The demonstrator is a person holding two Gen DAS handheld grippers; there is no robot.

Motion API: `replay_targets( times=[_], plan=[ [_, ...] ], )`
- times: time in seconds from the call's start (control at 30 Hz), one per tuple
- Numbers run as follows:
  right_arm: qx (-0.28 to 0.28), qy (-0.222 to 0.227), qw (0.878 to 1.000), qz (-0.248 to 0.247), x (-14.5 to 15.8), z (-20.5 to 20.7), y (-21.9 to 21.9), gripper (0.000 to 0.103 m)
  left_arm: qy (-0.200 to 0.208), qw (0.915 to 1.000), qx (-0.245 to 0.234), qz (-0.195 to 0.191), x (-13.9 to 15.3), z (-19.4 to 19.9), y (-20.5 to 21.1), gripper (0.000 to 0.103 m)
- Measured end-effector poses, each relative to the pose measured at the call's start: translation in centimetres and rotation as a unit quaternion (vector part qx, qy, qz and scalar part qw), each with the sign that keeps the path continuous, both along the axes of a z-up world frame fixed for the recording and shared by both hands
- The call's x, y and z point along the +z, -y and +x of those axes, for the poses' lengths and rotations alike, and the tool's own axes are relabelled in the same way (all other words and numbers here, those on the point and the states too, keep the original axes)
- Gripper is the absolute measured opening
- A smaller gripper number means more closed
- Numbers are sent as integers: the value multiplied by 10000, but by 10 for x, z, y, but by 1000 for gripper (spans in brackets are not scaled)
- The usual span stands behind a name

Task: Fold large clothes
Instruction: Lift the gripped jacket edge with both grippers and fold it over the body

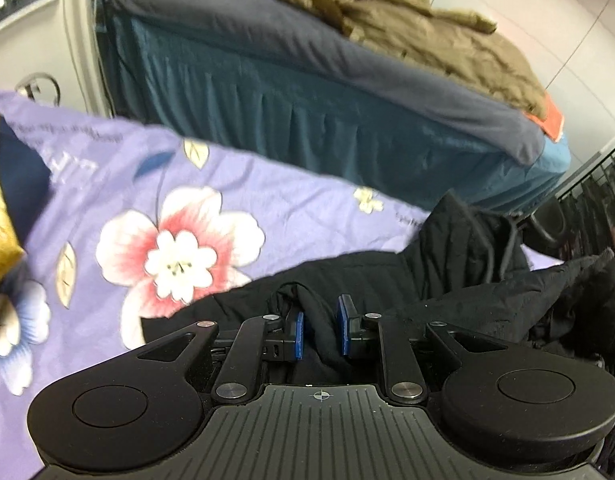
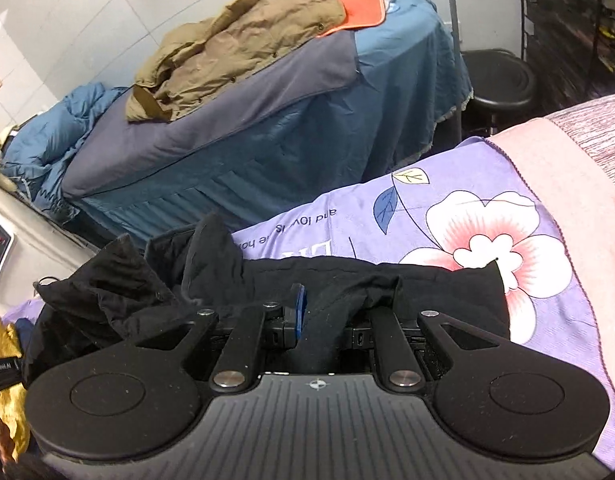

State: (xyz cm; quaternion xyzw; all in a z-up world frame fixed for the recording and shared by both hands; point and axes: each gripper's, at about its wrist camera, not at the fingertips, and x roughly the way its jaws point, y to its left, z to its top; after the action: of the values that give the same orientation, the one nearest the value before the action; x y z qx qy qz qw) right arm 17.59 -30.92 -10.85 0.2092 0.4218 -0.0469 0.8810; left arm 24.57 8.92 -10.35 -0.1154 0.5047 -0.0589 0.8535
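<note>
On the floral sheet, one black garment, two grippers clamped on it.

Both tools tilt steeply down; the left tool and the right tool each pinch black cloth.

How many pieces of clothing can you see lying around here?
2. A black garment lies on the purple flowered sheet, pinched by both hand-held grippers. A khaki jacket lies on the far blue bed. More may be hidden.
</note>
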Motion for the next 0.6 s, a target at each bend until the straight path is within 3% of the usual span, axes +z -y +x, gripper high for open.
replay_targets(
  times=[0.13,0.3,0.4,0.47,0.5,0.6],
  plan=[
    [-61,-414,9991,-91,-28,19,-5,16,-118,9999,6,-32,-16,3,0,58],
    [-356,-350,9986,167,-41,15,-4,23,-210,9982,134,-551,-12,2,-20,67],
    [-423,-234,9966,670,-38,10,5,44,-309,9945,213,-975,-5,0,-37,73],
    [-411,-93,9933,1076,-34,7,13,79,-332,9917,270,-1213,1,-1,-46,75],
    [-410,6,9921,1183,-31,5,16,83,-331,9905,300,-1302,4,-2,-51,76],
    [-405,65,9927,1131,-21,4,18,84,-364,9866,371,-1544,10,-2,-64,78]
  ],
)
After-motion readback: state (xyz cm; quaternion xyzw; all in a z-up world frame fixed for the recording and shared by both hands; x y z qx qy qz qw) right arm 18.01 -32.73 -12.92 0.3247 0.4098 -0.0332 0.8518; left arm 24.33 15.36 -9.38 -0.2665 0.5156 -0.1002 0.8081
